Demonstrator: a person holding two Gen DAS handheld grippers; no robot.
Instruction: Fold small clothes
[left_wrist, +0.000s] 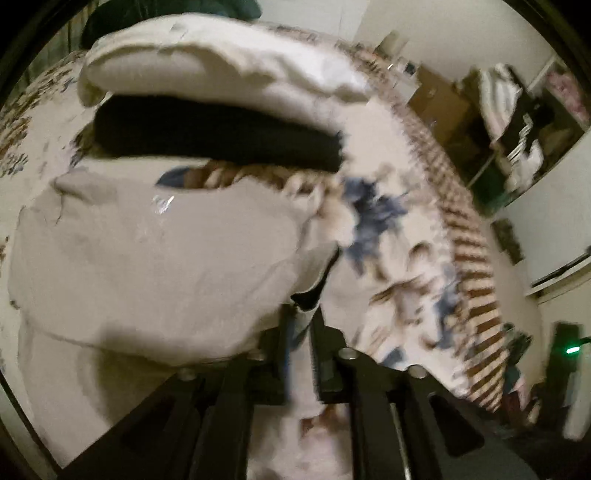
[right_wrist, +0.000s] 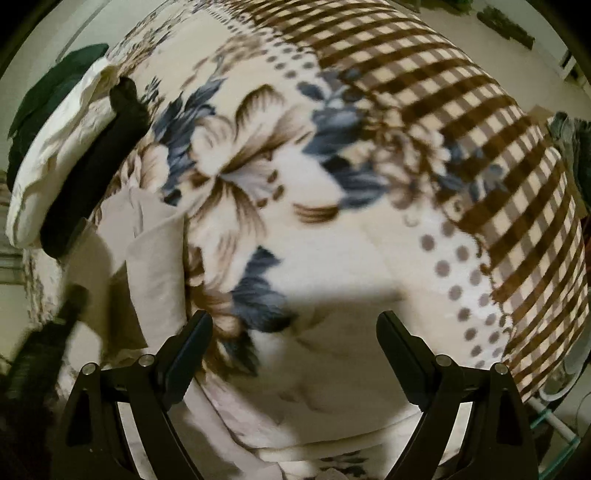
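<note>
While left gripper (left_wrist: 301, 314) pinches beige garment (left_wrist: 147, 258), right gripper (right_wrist: 291, 325) gapes wide — print unreadable.

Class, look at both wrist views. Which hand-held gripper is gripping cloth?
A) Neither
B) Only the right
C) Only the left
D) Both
C: the left hand-held gripper is shut on the beige garment, while the right hand-held gripper has its fingers spread apart over the blanket, with nothing between them.

A home bedroom; a flowered, checked blanket (right_wrist: 332, 206) covers the bed; laden shelves (left_wrist: 517, 122) line the wall.
</note>
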